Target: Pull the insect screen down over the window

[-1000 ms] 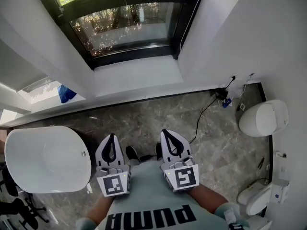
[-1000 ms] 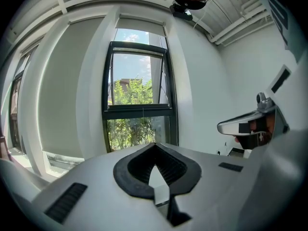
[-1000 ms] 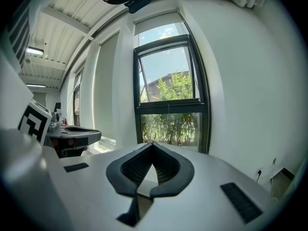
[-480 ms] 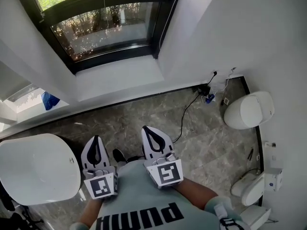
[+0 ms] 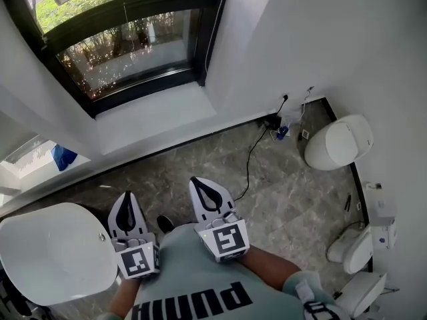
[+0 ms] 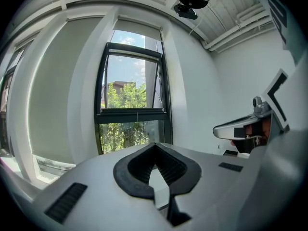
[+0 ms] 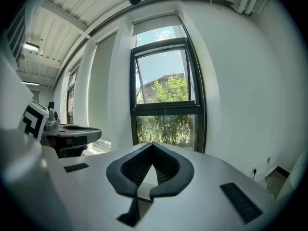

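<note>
- Low by the person's waist (image 5: pixel 190 272), left gripper (image 5: pixel 127 200) and right gripper (image 5: pixel 199 185) point forward, jaws pressed together, empty (likely just being carried).
- Window (image 5: pixel 123 45) stands well apart, so no pull yet.

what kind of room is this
Probably a bathroom: a white toilet stands by the right wall, a white oval tub sits at the left, and the floor is grey stone-look tile.
</note>
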The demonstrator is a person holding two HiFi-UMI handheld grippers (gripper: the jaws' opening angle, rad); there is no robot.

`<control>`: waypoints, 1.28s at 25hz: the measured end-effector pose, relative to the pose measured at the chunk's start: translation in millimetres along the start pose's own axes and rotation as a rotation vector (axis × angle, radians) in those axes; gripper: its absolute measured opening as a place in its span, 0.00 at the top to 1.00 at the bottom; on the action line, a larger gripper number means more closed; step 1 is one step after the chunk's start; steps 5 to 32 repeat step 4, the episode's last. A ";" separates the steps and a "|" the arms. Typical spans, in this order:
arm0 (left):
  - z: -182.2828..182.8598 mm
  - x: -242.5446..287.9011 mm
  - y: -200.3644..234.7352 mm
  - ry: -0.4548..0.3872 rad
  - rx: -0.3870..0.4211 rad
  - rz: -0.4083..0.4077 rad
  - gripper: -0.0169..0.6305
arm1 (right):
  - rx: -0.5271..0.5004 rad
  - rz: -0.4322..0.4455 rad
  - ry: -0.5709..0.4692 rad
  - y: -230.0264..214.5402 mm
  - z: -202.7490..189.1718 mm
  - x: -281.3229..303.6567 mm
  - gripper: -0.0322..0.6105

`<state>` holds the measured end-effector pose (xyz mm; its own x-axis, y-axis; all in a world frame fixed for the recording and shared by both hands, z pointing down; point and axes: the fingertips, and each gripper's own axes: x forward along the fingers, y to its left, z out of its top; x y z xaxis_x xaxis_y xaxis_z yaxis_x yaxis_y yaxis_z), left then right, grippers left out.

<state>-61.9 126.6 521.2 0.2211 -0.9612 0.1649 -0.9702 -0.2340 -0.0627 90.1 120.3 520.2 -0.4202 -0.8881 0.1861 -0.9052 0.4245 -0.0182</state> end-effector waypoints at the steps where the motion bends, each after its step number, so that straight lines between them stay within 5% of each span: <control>1: -0.2 -0.6 -0.1 -0.006 -0.002 -0.006 0.95 | 0.001 -0.002 0.001 0.8 -0.4 -0.4 0.94; 32: 0.9 -2.1 0.5 -0.014 -0.002 -0.015 0.95 | 0.004 -0.005 0.001 3.2 -0.3 -1.7 0.94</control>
